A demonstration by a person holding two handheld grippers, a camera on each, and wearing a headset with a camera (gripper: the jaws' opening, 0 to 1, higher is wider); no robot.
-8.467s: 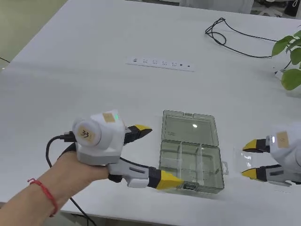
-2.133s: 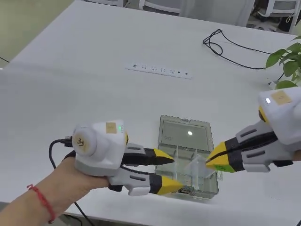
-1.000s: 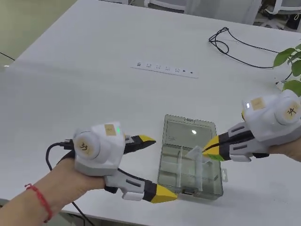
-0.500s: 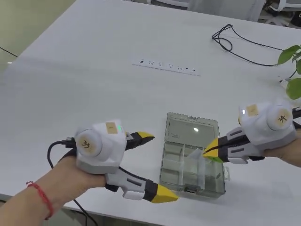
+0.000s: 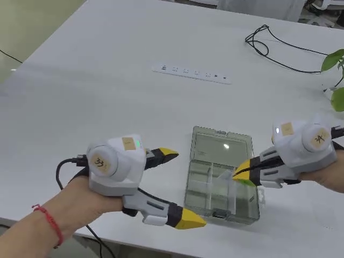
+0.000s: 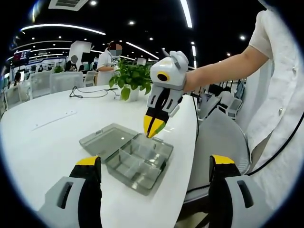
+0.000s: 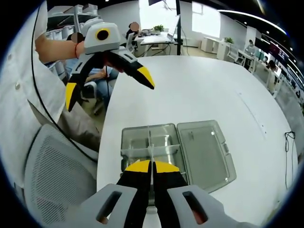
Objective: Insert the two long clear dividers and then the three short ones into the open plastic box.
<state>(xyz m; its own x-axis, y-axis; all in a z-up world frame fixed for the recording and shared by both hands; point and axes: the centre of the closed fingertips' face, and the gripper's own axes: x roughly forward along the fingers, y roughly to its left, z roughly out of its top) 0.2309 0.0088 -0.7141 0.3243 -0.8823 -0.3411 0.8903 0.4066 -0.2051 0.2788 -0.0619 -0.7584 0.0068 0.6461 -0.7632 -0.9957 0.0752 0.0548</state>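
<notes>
Right gripper [image 5: 240,174], clamped on a clear divider [image 5: 228,191], holds it edge-down directly over the open box [image 5: 191,185] on the white table [image 5: 107,80]; left gripper [image 5: 183,187] (jaws spread wide, empty) stands just beside.

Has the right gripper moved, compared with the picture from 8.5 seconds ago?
Yes. It moved left: the right gripper then stood right of the plastic box, and now its tips are over the box, shut on a clear divider.

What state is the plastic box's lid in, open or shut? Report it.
Open. The lid lies folded back flat on the table behind the tray, whose compartments are exposed.
</notes>
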